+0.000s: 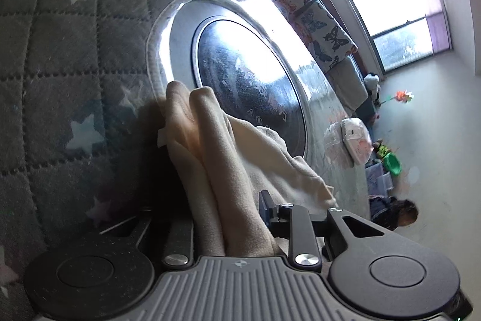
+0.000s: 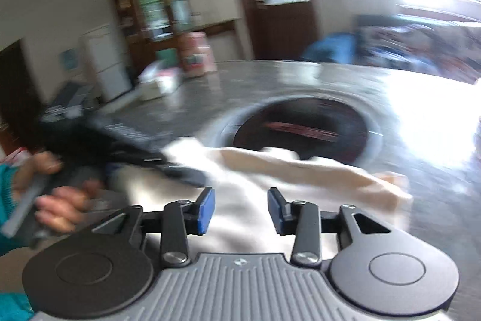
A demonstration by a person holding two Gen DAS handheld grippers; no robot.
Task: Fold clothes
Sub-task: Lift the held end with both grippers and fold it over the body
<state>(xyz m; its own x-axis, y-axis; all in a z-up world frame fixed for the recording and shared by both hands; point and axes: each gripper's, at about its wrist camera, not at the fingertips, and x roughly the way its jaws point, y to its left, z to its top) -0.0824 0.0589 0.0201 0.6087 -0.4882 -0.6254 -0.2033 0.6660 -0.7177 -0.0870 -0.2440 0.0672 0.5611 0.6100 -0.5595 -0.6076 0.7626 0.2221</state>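
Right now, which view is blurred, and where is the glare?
Right wrist view: motion blur throughout, window glare washing out the table at right. Left wrist view: sharp, glare on the round glass inset; cream garment clear.

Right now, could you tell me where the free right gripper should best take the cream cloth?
Probably the loose far end of the cream cloth, coming from above. It lies flat and unheld on the table, while the left gripper holds the opposite end; the right gripper is open.
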